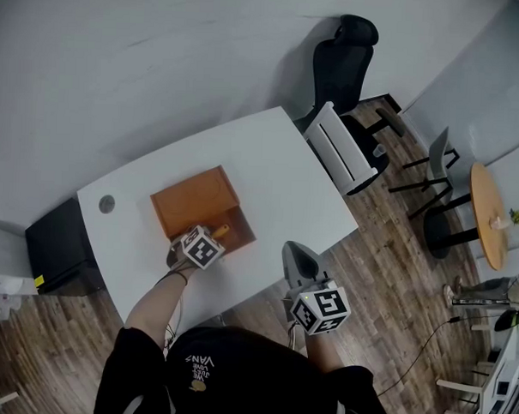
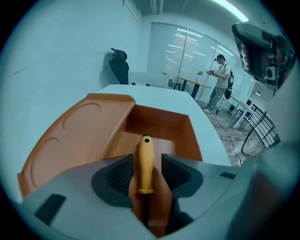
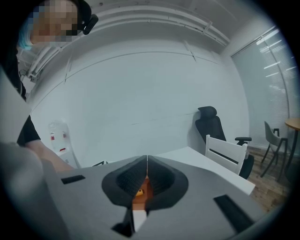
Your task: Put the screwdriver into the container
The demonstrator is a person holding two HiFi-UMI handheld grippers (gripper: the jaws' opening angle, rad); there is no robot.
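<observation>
While the left gripper [image 2: 147, 158] hangs over the orange container [image 2: 161, 123] on the white table [image 1: 279, 160], its 2 jaws stand spread, pads clear of the yellow-handled screwdriver [image 2: 144, 171] between them. Screwdriver is within the container's open compartment, handle pointing away. Right gripper [image 3: 147, 161] is off the table's near edge, jaws pressed together, empty.

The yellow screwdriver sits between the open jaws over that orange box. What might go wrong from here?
1. The screwdriver lies close between the pads of the open left gripper. Pulling back crookedly might snag the handle and drag it out of the container.
2. Its dark shaft end is hidden under the gripper, so it may rest on the near wall rather than fully inside.
</observation>
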